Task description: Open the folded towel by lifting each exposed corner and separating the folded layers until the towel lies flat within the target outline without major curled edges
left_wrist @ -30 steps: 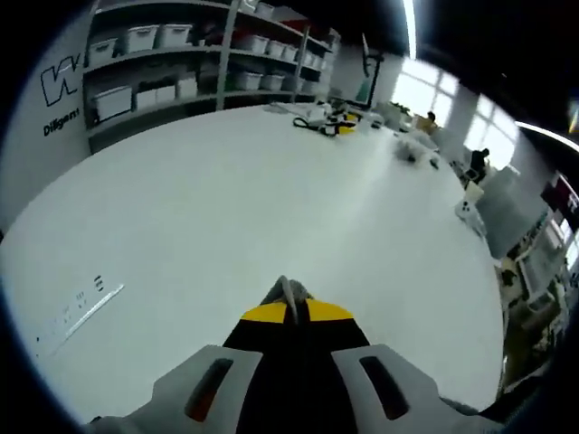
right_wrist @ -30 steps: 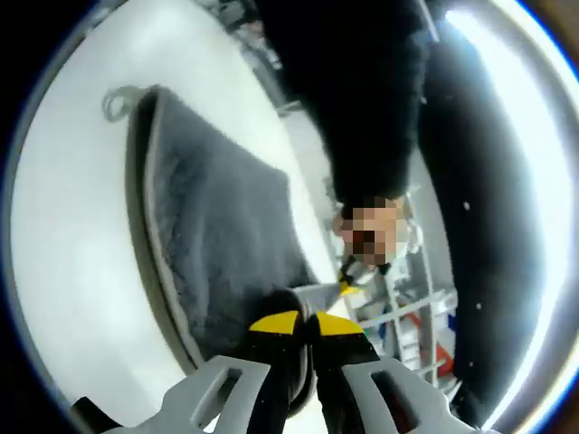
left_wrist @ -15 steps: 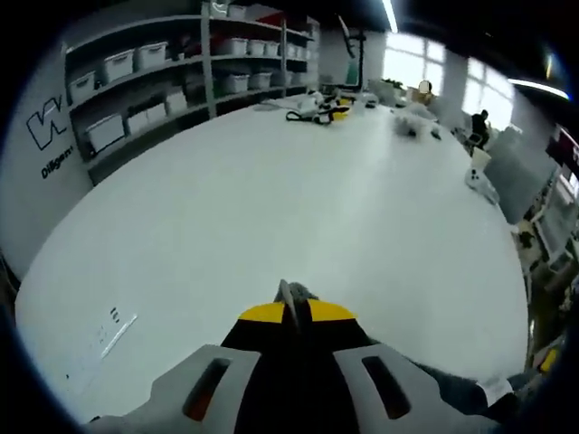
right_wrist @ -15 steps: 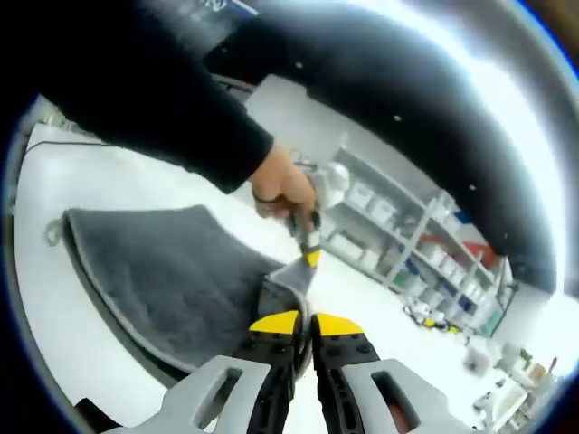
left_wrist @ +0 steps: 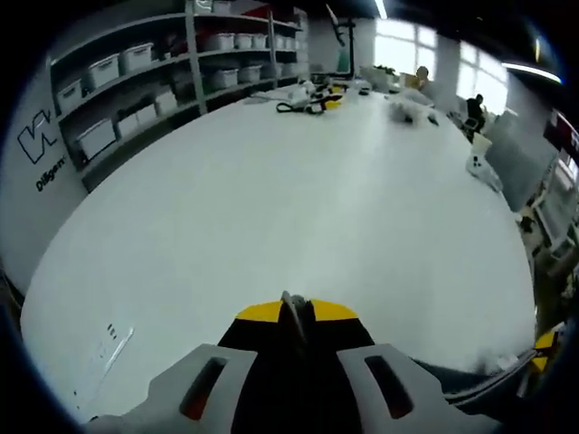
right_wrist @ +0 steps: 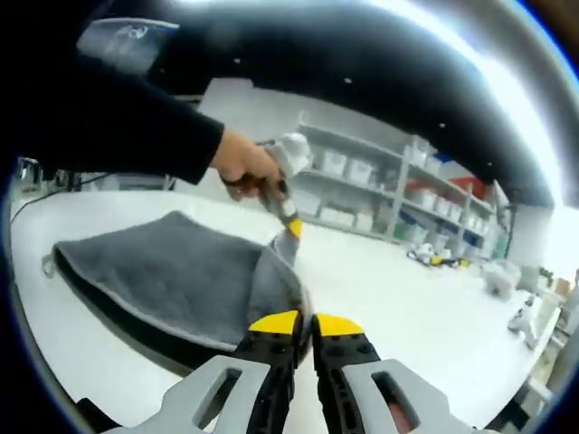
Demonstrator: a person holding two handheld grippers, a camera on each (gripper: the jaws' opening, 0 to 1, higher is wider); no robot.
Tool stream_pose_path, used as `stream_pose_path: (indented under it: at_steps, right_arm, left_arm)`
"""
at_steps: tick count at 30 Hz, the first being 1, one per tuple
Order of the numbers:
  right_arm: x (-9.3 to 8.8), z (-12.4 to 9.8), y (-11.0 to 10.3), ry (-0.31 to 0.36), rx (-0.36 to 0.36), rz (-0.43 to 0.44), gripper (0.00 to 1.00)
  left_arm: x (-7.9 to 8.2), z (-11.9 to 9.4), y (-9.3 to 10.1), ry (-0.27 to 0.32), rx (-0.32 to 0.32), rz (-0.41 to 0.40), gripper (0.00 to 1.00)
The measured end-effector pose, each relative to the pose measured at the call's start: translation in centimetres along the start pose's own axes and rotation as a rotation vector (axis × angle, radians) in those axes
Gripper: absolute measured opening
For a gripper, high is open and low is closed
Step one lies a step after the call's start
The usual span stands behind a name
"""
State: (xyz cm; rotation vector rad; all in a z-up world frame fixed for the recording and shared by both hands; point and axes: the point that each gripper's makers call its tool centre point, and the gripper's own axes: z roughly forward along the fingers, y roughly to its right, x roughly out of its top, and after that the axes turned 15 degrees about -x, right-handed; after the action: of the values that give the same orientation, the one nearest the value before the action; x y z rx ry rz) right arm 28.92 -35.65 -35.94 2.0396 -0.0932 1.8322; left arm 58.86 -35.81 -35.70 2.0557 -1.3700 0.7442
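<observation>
The grey towel hangs lifted above the white table, with a dark shadow under it and a small loop at its left end. My right gripper is shut on its near edge. A person's hand holds my left gripper, which is shut on a raised towel corner a little further off. In the left gripper view, the left gripper shows shut yellow tips with a sliver of grey towel pinched between them, over the white table.
Shelves with white bins line the wall behind the table, also seen as shelves. Cables and small items lie at the table's far end. Thin tape marks sit on the table near the left gripper.
Both cameras have turned. The towel now sags more level between the two grippers, and the held corners stand slightly further apart. Both grippers stay shut on it.
</observation>
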Motion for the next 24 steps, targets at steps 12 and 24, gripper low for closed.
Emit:
stream_pose_path:
  at_steps: [12,24]
  right_arm:
    - [-1.7,-0.3,0.1,-0.056,-0.005,0.043,0.05]
    - [-4.0,-0.2,3.3,-0.087,-0.136,-0.010,0.41]
  left_arm:
    - [1.5,0.1,-0.7,0.081,0.056,0.031,0.27]
    - [-1.6,-0.7,-0.5,0.117,0.001,0.082,0.44]
